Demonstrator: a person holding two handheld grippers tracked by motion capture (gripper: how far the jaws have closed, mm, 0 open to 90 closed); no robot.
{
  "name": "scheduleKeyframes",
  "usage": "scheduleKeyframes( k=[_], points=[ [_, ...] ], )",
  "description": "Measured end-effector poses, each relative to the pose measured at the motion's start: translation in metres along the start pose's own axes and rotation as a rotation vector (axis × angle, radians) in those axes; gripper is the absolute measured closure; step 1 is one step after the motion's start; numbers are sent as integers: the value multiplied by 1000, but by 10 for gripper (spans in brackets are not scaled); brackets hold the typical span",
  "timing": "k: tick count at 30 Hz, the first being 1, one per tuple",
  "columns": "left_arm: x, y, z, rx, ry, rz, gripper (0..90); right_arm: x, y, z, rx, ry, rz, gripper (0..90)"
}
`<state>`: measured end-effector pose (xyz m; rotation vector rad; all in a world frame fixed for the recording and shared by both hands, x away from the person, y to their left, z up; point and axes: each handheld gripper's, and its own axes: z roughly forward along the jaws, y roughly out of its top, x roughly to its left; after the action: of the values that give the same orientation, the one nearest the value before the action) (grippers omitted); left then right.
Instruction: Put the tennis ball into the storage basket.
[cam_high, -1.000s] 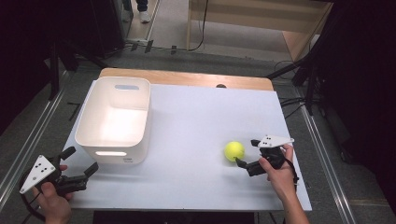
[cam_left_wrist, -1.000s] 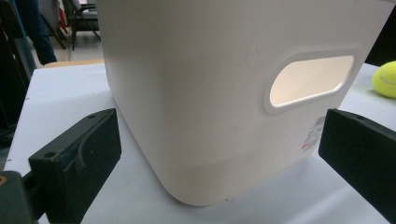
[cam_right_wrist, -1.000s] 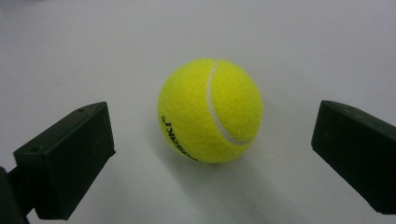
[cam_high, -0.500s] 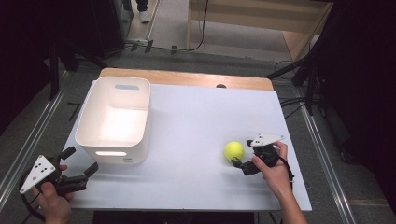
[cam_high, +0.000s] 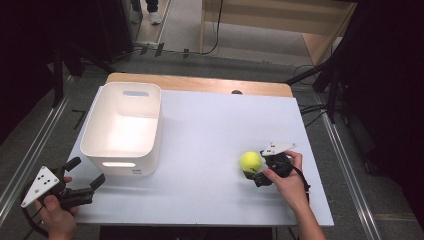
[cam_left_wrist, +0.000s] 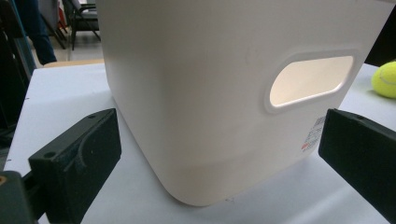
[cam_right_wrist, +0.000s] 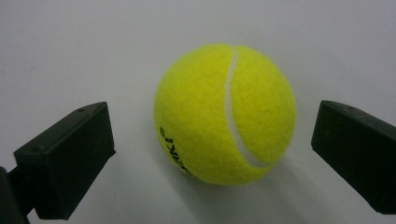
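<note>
The right gripper (cam_high: 258, 173) has closed in on the tennis ball (cam_high: 251, 161): a second ago it sat a little off to the ball's 3 o'clock, and now, in the high view, it lies against the ball's 4 o'clock side. In the right gripper view the tennis ball (cam_right_wrist: 225, 113) sits between the two black jaws, which stand spread wide with a gap on each side, so the tool is released and nothing is gripped yet. The ball itself rests on the white table (cam_high: 210, 130), right of centre, about where it was, well apart from the white plastic bin (cam_high: 122, 129) at its 9 o'clock.

The left gripper (cam_high: 82, 180) has not moved; it waits at the table's near left corner, jaws apart, pointing at the bin's handle cut-out (cam_left_wrist: 310, 81), holding nothing.

The approach looks finished: the ball is framed for a grasp, and the likely next step is to clench on it, then carry it over to the bin.
</note>
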<state>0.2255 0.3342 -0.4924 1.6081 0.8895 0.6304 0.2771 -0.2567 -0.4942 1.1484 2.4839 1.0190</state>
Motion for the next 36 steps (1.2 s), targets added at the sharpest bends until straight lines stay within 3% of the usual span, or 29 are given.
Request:
scheduleKeyframes(
  k=[24,26,36],
  points=[
    [0,0,0,-1,-1,-3,0,3,7,15,30,-11,7,0],
    [0,0,0,1,-5,-3,0,3,8,16,21,-22,0,64],
    [0,0,0,2,-6,-2,0,3,8,21,37,-42,-5,70]
  ],
)
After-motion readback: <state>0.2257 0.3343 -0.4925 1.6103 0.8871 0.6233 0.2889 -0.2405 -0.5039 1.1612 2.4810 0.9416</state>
